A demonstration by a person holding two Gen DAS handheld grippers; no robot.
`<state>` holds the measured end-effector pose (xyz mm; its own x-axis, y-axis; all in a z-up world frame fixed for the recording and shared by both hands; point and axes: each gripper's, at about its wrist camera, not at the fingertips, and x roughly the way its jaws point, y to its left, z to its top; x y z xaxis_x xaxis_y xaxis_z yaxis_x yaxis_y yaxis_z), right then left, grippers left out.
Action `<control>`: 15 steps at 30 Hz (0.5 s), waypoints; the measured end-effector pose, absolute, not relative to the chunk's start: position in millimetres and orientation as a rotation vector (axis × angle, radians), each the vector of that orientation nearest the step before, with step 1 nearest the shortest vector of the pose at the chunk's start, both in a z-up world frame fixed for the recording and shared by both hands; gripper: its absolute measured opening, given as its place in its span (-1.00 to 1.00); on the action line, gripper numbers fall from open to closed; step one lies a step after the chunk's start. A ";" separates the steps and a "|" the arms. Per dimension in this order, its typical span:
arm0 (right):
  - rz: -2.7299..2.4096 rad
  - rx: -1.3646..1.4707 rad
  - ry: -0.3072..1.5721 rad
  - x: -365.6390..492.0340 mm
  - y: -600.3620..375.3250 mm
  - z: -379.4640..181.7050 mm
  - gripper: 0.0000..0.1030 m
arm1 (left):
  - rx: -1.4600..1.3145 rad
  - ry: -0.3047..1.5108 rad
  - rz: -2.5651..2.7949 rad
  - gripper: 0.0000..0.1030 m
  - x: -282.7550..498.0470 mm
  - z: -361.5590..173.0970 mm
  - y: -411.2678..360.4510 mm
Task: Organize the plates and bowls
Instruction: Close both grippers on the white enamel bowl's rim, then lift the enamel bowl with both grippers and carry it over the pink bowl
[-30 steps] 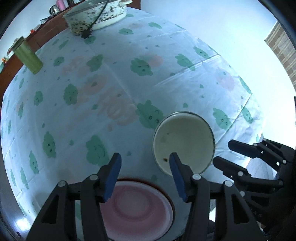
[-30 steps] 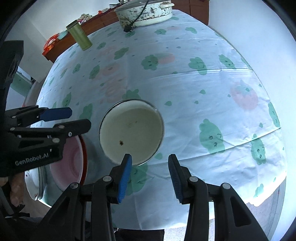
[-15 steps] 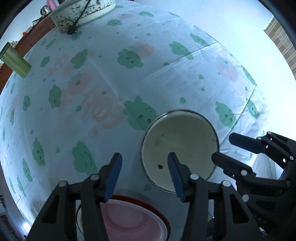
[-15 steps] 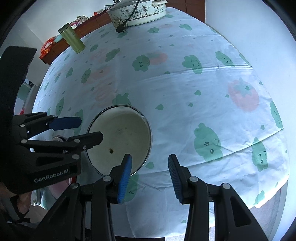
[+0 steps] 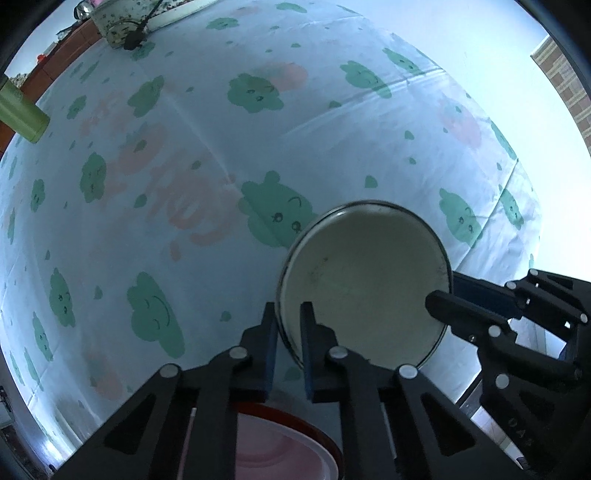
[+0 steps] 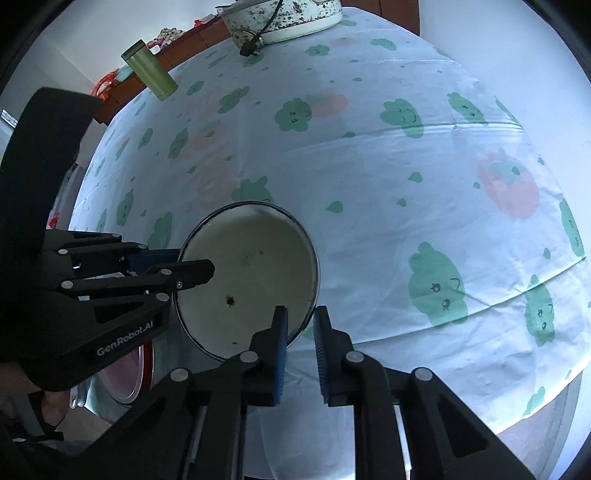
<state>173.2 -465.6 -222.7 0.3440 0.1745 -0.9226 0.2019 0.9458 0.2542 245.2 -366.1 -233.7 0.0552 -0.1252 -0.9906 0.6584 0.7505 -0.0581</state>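
Note:
A cream bowl point(image 5: 365, 280) with a dark rim sits on the patterned tablecloth near the table's front edge. My left gripper point(image 5: 289, 328) points down and is shut on the bowl's near-left rim, one pad inside and one outside. My right gripper point(image 6: 300, 328) is shut on the rim of the same bowl point(image 6: 251, 280) at its other side. In the right wrist view the left gripper point(image 6: 188, 260) shows clamped on the rim. A pink plate point(image 5: 280, 454) with a red edge lies below the left gripper, partly hidden by it.
A green tumbler point(image 6: 149, 74) stands at the table's far left. A white speckled pot point(image 6: 291, 18) with a black cord sits at the far end. The cloth point(image 6: 406, 184) drops over the table edge at the right. A metal dish point(image 6: 79, 395) lies under the pink plate.
Both grippers went from open to shut on the bowl's rim. The left gripper sank toward the bowl, which now looks larger; the right one stayed about where it was.

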 end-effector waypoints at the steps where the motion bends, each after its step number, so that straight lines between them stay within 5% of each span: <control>1: -0.019 0.352 1.227 173.1 -465.5 -222.5 -0.70 | 0.471 1.402 -0.632 -0.84 245.1 -234.0 -365.7; 15: -0.027 0.323 1.196 170.2 -466.1 -198.6 -0.71 | 0.443 1.350 -0.648 -0.84 241.9 -207.5 -358.6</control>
<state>170.2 -466.1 -198.6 0.3718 0.1489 -0.9163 0.1905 0.9538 0.2323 241.9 -358.6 -207.5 0.0894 -0.1716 -0.9811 0.6579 0.7497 -0.0712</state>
